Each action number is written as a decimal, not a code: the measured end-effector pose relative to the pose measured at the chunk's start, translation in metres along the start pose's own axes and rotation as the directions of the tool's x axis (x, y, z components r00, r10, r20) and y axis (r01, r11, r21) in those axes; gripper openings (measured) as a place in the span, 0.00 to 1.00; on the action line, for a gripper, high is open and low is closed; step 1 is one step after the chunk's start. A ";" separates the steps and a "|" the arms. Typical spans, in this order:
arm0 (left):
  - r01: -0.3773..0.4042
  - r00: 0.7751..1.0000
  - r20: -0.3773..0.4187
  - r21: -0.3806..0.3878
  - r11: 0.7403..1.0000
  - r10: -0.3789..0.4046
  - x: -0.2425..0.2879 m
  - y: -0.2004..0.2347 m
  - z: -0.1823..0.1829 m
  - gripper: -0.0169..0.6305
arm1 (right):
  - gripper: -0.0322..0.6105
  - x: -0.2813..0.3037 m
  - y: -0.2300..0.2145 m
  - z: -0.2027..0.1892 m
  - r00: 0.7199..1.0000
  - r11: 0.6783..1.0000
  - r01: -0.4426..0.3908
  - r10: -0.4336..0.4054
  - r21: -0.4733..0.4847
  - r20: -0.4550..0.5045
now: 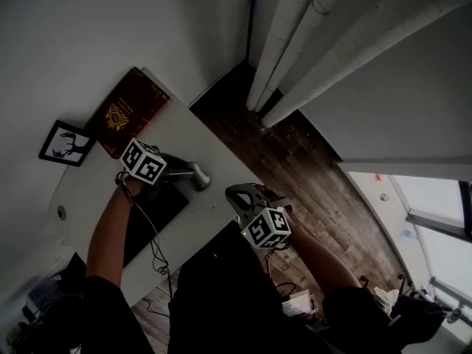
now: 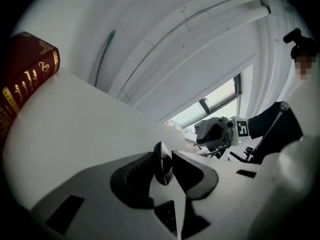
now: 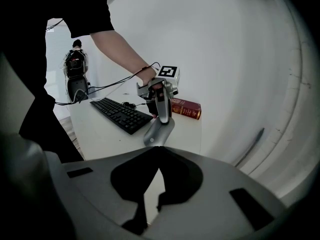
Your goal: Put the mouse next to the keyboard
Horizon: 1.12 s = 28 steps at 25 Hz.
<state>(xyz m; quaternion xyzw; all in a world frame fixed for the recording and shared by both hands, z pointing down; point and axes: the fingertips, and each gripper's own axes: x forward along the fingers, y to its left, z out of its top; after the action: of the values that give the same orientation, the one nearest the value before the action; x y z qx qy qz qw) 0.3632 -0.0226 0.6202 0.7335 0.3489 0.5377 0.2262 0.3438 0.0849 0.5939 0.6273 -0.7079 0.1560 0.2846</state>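
Left gripper (image 3: 160, 104) clenched on the mouse (image 3: 159, 130). Mouse's long axis steeply tilted, low end by the tabletop (image 3: 107, 134), just beside the keyboard's (image 3: 120, 114) short end. Right gripper (image 3: 156, 149) closed, empty, farther off beyond the table edge.

On the desk (image 3: 107, 140), mouse (image 3: 159, 131) just beside keyboard (image 3: 120, 115) (book (image 3: 186, 108) behind)

Silver mouse (image 3: 158, 130) tilted, just beside black keyboard (image 3: 120, 114) end.
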 end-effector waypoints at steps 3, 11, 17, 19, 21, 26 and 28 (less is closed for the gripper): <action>-0.015 1.000 0.005 0.019 1.000 0.015 -0.001 0.003 0.002 0.20 | 0.08 0.003 -0.002 0.003 1.000 1.000 -0.001 0.001 0.002 0.003; -0.048 0.998 0.031 0.018 0.999 0.047 -0.002 0.015 0.003 0.22 | 0.08 0.010 -0.005 0.001 1.000 1.000 -0.007 0.007 0.016 0.000; -0.087 0.995 0.042 0.020 0.996 0.086 -0.004 0.024 0.001 0.23 | 0.08 0.016 -0.007 0.002 1.000 1.000 -0.009 0.009 0.024 0.001; -0.099 0.994 0.047 0.021 0.995 0.098 -0.004 0.025 0.000 0.23 | 0.08 0.017 -0.008 0.003 1.000 1.000 -0.009 0.008 0.026 0.003; -0.120 0.992 0.041 0.031 0.992 0.118 -0.004 0.028 -0.001 0.24 | 0.08 0.018 -0.009 0.004 1.000 1.000 -0.007 0.007 0.026 0.003; -0.154 0.988 0.030 0.048 0.987 0.153 -0.005 0.034 -0.006 0.25 | 0.08 0.022 -0.009 0.006 1.000 1.000 -0.014 0.014 0.019 -0.003; -0.166 0.986 0.039 0.046 0.985 0.164 -0.005 0.035 -0.007 0.25 | 0.08 0.022 -0.010 0.007 1.000 1.000 -0.015 0.015 0.015 -0.003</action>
<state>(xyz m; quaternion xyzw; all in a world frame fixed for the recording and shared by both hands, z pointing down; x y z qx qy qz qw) 0.3654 -0.0498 0.6441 0.7745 0.2961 0.5330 0.1686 0.3507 0.0620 0.6006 0.6239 -0.7109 0.1643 0.2801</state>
